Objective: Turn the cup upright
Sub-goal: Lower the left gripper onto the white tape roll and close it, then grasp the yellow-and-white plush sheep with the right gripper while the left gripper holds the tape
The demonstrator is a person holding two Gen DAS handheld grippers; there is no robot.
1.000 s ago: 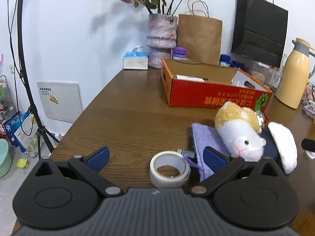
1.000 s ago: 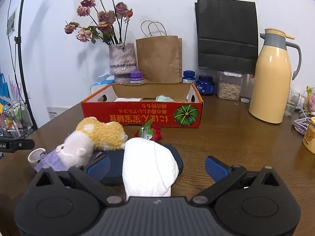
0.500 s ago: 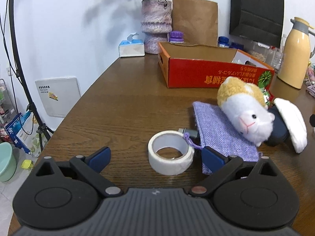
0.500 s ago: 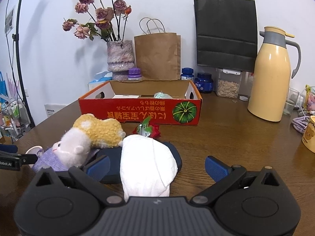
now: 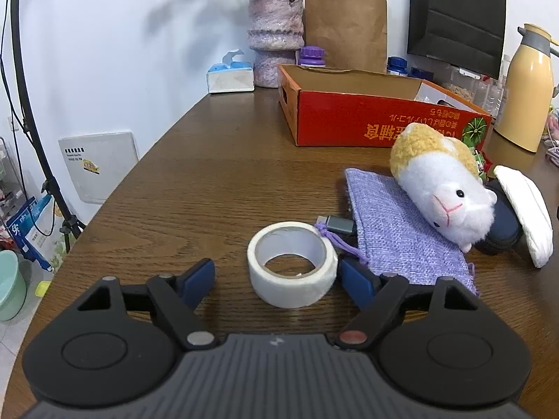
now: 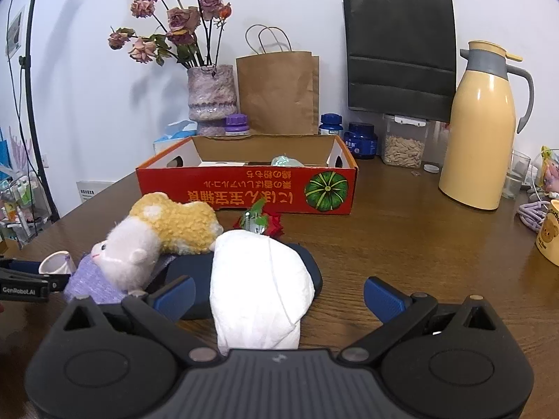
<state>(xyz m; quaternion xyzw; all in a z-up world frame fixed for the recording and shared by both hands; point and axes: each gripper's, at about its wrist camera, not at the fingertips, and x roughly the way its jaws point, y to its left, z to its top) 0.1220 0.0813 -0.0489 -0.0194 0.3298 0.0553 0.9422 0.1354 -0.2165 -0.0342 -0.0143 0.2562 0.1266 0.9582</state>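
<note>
Left gripper (image 5: 277,277) jaws wide open, gripping nothing, flanking a white tape roll (image 5: 291,263) lower centre on the wooden table (image 5: 209,181). Right gripper (image 6: 277,295) also wide open, empty, with a white cloth (image 6: 260,289) between its jaws. Plush hamster (image 5: 442,188) on a purple pouch (image 5: 394,230), mid right. Red box (image 6: 244,188) behind. Yellow mug (image 6: 548,235) upright at right edge; cannot tell which cup is meant.

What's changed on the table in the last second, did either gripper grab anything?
Nothing was grabbed. The left gripper drew back from the plush hamster, staying open around the tape roll. The right gripper stayed open over the white cloth. Everything on the table stayed put.
</note>
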